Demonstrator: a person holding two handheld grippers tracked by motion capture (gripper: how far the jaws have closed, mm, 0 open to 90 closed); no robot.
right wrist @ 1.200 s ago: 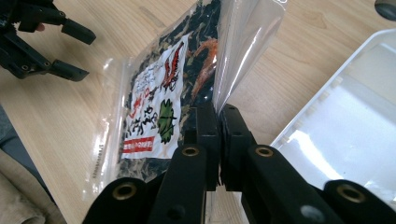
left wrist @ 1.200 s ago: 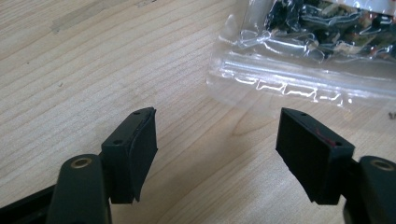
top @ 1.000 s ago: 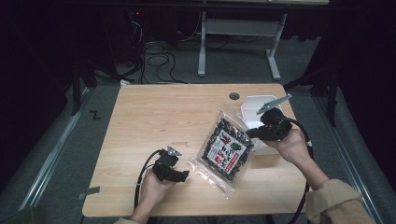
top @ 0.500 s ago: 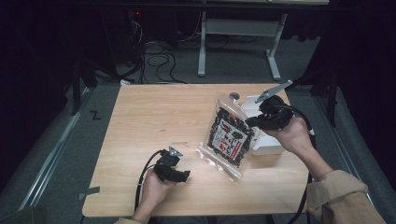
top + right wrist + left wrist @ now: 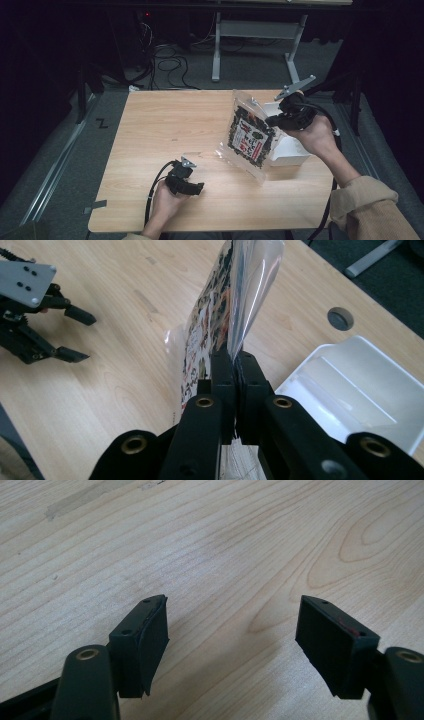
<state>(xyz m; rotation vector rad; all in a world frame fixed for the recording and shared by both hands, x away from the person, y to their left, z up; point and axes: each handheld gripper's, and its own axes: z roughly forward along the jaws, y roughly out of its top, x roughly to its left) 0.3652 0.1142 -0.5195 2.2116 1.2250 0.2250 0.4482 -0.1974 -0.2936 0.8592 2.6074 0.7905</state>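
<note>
A clear plastic packet (image 5: 250, 136) with a dark printed label hangs tilted above the right side of the table, its lower corner close to the wood. My right gripper (image 5: 272, 121) is shut on the packet's (image 5: 225, 315) edge, jaws pressed together on the film. My left gripper (image 5: 196, 188) rests low at the table's front, open, with bare wood between its fingers (image 5: 145, 640). The same left gripper (image 5: 75, 335) appears far left in the right gripper view.
A white tray (image 5: 292, 150) sits at the table's right edge, partly behind the packet; it appears as a white tray (image 5: 350, 390) beside my right jaws. A round cable hole (image 5: 340, 318) lies beyond it. Table legs and cables (image 5: 170, 55) stand on the floor behind.
My right gripper has lifted the packet off the table and tipped it up on edge, moving back and right. The left gripper has stayed put.
</note>
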